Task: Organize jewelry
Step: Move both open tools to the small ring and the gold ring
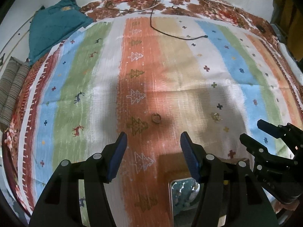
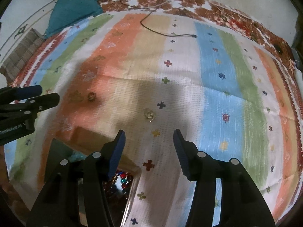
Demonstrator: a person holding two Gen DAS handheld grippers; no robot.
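A small gold ring (image 1: 156,118) lies on the orange stripe of the striped cloth (image 1: 170,71), just ahead of my left gripper (image 1: 153,135), whose blue pads stand apart with nothing between them. A glittery gold ornament (image 1: 215,116) lies further right on a white stripe. In the right wrist view that ornament (image 2: 149,115) sits just beyond my right gripper (image 2: 149,133), which is open and empty; the ring (image 2: 92,96) is to the left. A jewelry box (image 2: 121,181) with coloured gems and a mirrored lid (image 1: 182,194) lies below both grippers.
A black cable (image 1: 170,32) trails across the far part of the cloth. A teal cloth bundle (image 1: 55,26) and a striped cushion (image 1: 11,89) lie at the far left. The other gripper shows at each view's side: right (image 1: 251,130), left (image 2: 49,94).
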